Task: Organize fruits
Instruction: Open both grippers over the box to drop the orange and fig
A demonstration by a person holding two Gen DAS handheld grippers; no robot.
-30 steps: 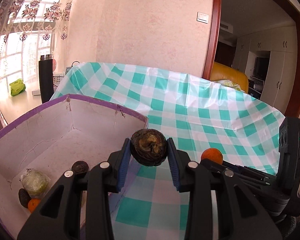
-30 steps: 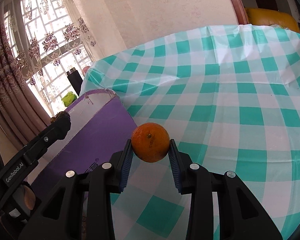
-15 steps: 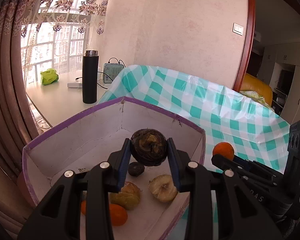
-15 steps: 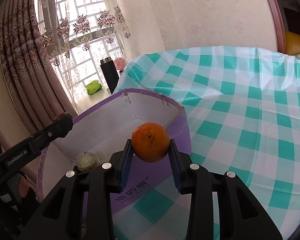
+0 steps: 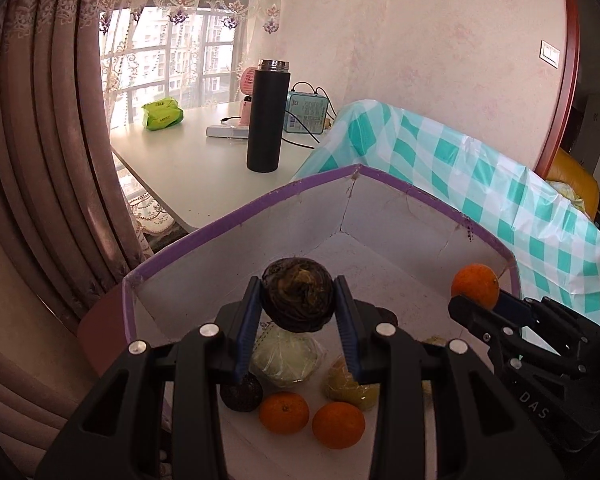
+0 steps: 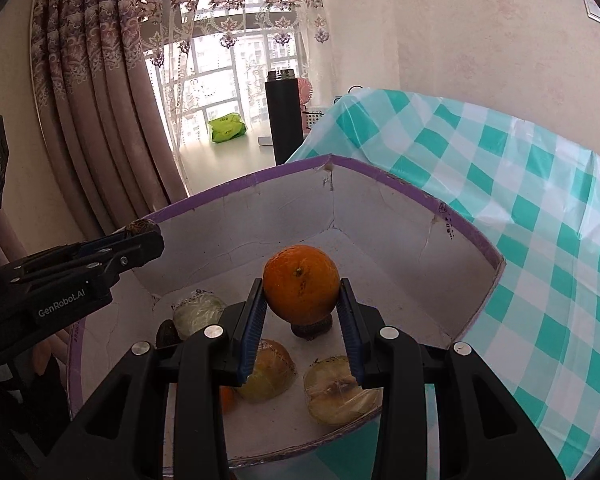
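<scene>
I'm holding the left hand-held gripper (image 5: 298,306) over the box (image 5: 236,220), its blue pads pinching a dark wrinkled fruit (image 5: 298,300) from both sides, jaws closed down tight on it. I'm holding the right hand-held gripper (image 6: 302,306) over the same box (image 6: 380,179), its pads squeezing an orange (image 6: 302,282), jaws clamped on it too. Both fruits are hanging above the box floor, not touching it.

The box is white inside with a purple rim, and it is sitting at the edge of the counter under the teal checked cloth (image 6: 520,200). In the left wrist view I'm seeing, on the box floor below the held fruit: a pale wrapped fruit (image 5: 286,358), a small dark fruit (image 5: 242,396), two oranges (image 5: 284,412) (image 5: 338,424) side by side, and a yellowish wrapped fruit (image 5: 350,390) partly hidden by the finger. The right gripper with its orange is showing at the right edge of that view, over the box's right wall.

In the right wrist view the left gripper is coming in from the left over the box rim. A dark fruit (image 6: 312,326) is lying right under the held orange, with two yellowish wrapped fruits (image 6: 268,372) (image 6: 340,390) nearer the camera.

Behind the box, a black flask (image 5: 268,116) is standing on a white side table (image 5: 188,168), near a green packet (image 5: 162,114).
</scene>
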